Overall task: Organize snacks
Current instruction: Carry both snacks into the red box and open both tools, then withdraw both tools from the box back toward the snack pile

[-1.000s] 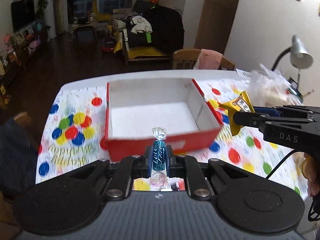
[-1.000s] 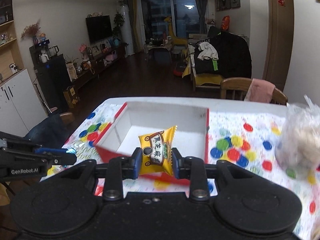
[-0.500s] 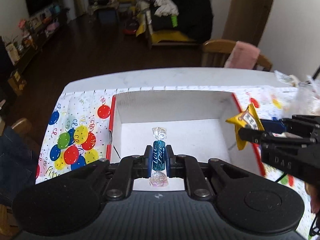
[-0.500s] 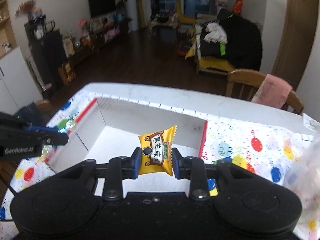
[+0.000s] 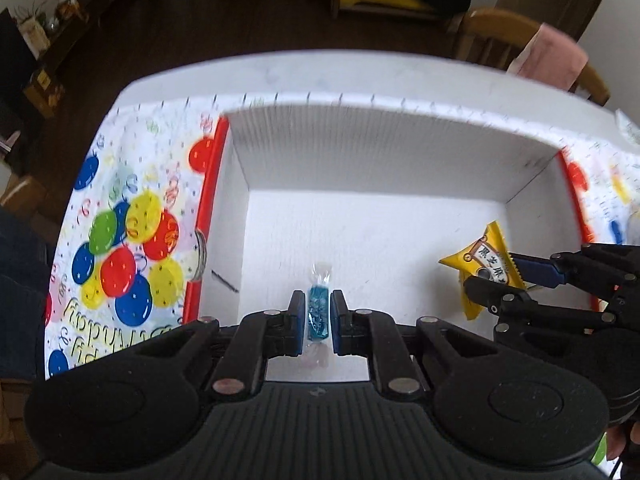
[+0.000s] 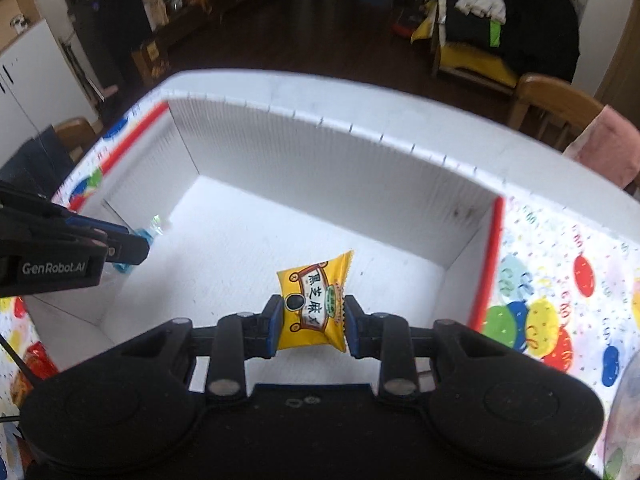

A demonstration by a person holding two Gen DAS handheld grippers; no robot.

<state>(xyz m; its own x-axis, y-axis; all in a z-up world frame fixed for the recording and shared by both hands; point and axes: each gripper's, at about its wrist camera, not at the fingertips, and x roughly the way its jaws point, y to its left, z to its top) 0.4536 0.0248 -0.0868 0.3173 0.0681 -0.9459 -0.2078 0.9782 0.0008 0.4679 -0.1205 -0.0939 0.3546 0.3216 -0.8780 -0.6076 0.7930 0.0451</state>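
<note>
A red box with a white inside [image 5: 240,168] [image 6: 484,256] lies open on the table, nothing on its floor. My left gripper [image 5: 317,312] is shut on a blue wrapped candy [image 5: 319,304], held upright over the box's near left part. In the right wrist view that left gripper [image 6: 132,246] reaches in from the left with the blue candy [image 6: 154,228] at its tip. My right gripper [image 6: 310,316] is shut on a yellow snack packet [image 6: 314,300] above the box floor. The left wrist view shows the packet [image 5: 482,260] at the right, pinched by the right gripper [image 5: 490,270].
A balloon-print tablecloth [image 5: 120,248] [image 6: 560,292] covers the table around the box. A wooden chair with a pink cloth [image 5: 552,52] stands behind the far right edge. A clear plastic bag [image 6: 624,412] shows at the right. A red-orange wrapper [image 6: 34,368] lies at the left.
Both grippers have moved forward and down, tilting steeply, from in front of the box to over its inside. Each keeps its snack in the same grip.
</note>
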